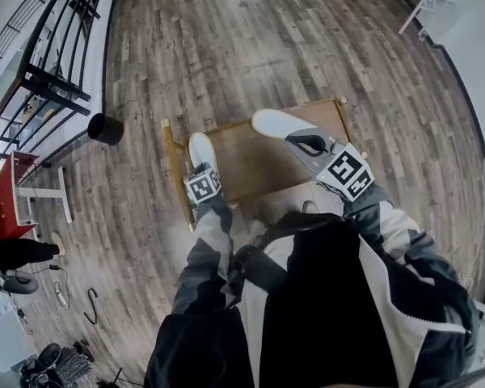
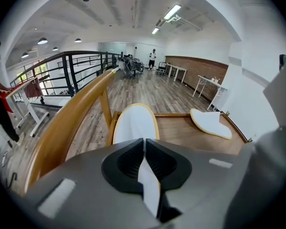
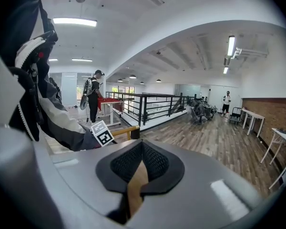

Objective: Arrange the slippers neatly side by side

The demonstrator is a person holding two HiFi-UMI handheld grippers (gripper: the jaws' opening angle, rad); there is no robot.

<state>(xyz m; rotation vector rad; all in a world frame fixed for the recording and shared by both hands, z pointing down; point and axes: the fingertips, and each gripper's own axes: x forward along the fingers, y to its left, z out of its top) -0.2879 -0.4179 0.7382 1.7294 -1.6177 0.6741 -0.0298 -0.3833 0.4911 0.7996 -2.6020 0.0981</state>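
Pinching the left slipper [image 1: 200,148] by its near edge, our left gripper [image 1: 201,170] has its jaws closed to a thin gap. The slipper's white rim fills that gap, and the rest of the slipper stretches ahead of the jaws, just beside the left rim of the wooden table [image 1: 259,166]. Our right gripper [image 1: 301,141] has its jaws fully together with no slipper between them, only a tan sliver showing in the slit. It hangs over the table's right part, by the near end of the right slipper [image 1: 275,124]; we cannot tell whether it touches it. That second slipper lies on the wood well apart from the first, further back and turned at an angle, so we judge the pairing only begun: one slipper is in hand and neither is in its final place. Next, we think, we should bring the held slipper toward the middle of the table and square it up. Then we open the right jaws, take the other slipper and lay it parallel, just beside the first. The raised rim on the left sits close to the held slipper and could catch it on a low drag, so a small lift seems wise. Off the table, a black bin [image 1: 105,128], a black railing [image 1: 61,63] and a red desk [image 1: 4,192] stand to the left, clear of the work.
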